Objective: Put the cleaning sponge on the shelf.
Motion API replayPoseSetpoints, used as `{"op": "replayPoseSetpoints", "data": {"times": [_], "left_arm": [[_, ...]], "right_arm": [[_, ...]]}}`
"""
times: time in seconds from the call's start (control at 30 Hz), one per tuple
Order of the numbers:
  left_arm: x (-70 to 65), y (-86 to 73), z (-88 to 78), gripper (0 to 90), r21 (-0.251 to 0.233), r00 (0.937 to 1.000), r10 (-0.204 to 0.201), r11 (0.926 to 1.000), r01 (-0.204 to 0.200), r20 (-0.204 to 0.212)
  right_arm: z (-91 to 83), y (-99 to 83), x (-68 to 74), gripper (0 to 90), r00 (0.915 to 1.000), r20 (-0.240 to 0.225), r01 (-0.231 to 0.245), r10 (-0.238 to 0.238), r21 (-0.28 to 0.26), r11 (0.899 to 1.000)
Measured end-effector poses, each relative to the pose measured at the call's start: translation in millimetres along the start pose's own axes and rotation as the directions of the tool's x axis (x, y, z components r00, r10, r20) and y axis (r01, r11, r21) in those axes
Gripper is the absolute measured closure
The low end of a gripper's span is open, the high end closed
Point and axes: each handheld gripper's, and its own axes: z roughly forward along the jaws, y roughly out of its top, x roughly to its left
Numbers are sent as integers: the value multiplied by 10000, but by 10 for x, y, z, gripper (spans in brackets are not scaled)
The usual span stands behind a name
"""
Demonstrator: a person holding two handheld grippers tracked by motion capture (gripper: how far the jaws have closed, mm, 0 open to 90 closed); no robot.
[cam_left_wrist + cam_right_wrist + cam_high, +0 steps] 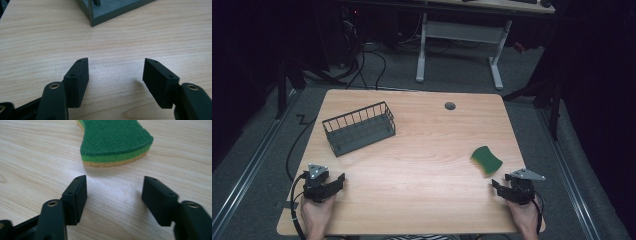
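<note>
On the table (422, 150), taking its middle as the clock's centre in the high view, the wire basket (359, 128) stands at about ten o'clock, toward the far left. The sponge (486, 160) lies at about four o'clock, near the right edge. The cable hole (450, 106) sits at about one o'clock by the far edge. The left gripper (338, 181) rests at eight o'clock on the near left, before the basket; the right gripper (498, 188) at five o'clock, just before the sponge.

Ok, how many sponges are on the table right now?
1. The green sponge lies flat near the table's right edge, just ahead of the right hand-held gripper. The wire basket looks empty.
</note>
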Motion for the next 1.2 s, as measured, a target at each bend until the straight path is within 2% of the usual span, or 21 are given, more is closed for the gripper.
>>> {"op": "replayPoseSetpoints", "data": {"times": [0.03,0.13,0.27,0.3,0.33,0.47,0.57,0.63,0.7,0.8,0.9,0.97,1.03,1.07,1.1,1.17,1.2], "left_arm": [[14,33,-10,401,-59,9999,-101,9999,101,-105],[42,104,-21,417,-140,9996,-282,9995,281,-53],[61,189,-13,432,-112,9996,-253,9996,252,-90],[67,219,-7,432,-118,9996,-271,9996,270,-96],[77,282,9,439,-136,9994,-332,9994,330,-127],[99,411,36,455,-199,9992,-368,9991,365,-128],[106,498,54,459,-348,9991,-367,9987,360,-196],[113,543,77,464,-352,9989,-388,9987,378,-265],[125,580,108,469,-323,9986,-430,9986,420,-311],[155,616,155,484,-426,9970,-741,9964,731,-226],[176,639,208,501,-297,9959,-863,9959,855,-286],[179,656,232,512,-252,9959,-846,9962,838,-316],[184,675,253,524,-273,9956,-863,9960,853,-378],[184,675,253,528,-273,9956,-863,9960,853,-378],[199,693,273,533,-249,9950,-919,9955,909,-385],[206,699,281,537,-241,9947,-956,9952,947,-376],[215,710,294,537,-271,9941,-1032,9944,1023,-339]], "right_arm": [[-9,26,17,413,10000,-37,61,-61,-112,9999],[-39,164,106,437,9991,-222,344,-356,-510,9981],[-5,408,273,471,9945,-701,708,-773,-904,9934],[-5,408,273,471,9945,-701,708,-773,-904,9934],[58,549,360,486,9896,-1015,902,-1020,-1141,9894],[225,779,516,488,9811,-1331,1198,-1407,-1536,9809],[401,967,623,492,9688,-2198,861,-1142,-1336,9873],[507,1085,725,504,9619,-2416,1012,-1281,-1207,9875],[615,1198,834,510,9514,-2788,1053,-1311,-1056,9888],[771,1368,1011,537,9364,-3186,1269,-1471,-836,9884],[913,1550,1175,565,9264,-3442,1361,-1524,-712,9881],[992,1671,1288,581,9210,-3531,1410,-1646,-917,9857],[1064,1796,1402,599,9177,-3556,1498,-1773,-1038,9833],[1064,1796,1402,599,9177,-3556,1498,-1773,-1038,9833],[1157,1932,1524,623,9123,-3565,1726,-2013,-1111,9787],[1188,1975,1562,629,9111,-3586,1775,-2031,-1032,9787],[1285,2082,1659,637,9075,-3646,1885,-2084,-900,9780]]}}
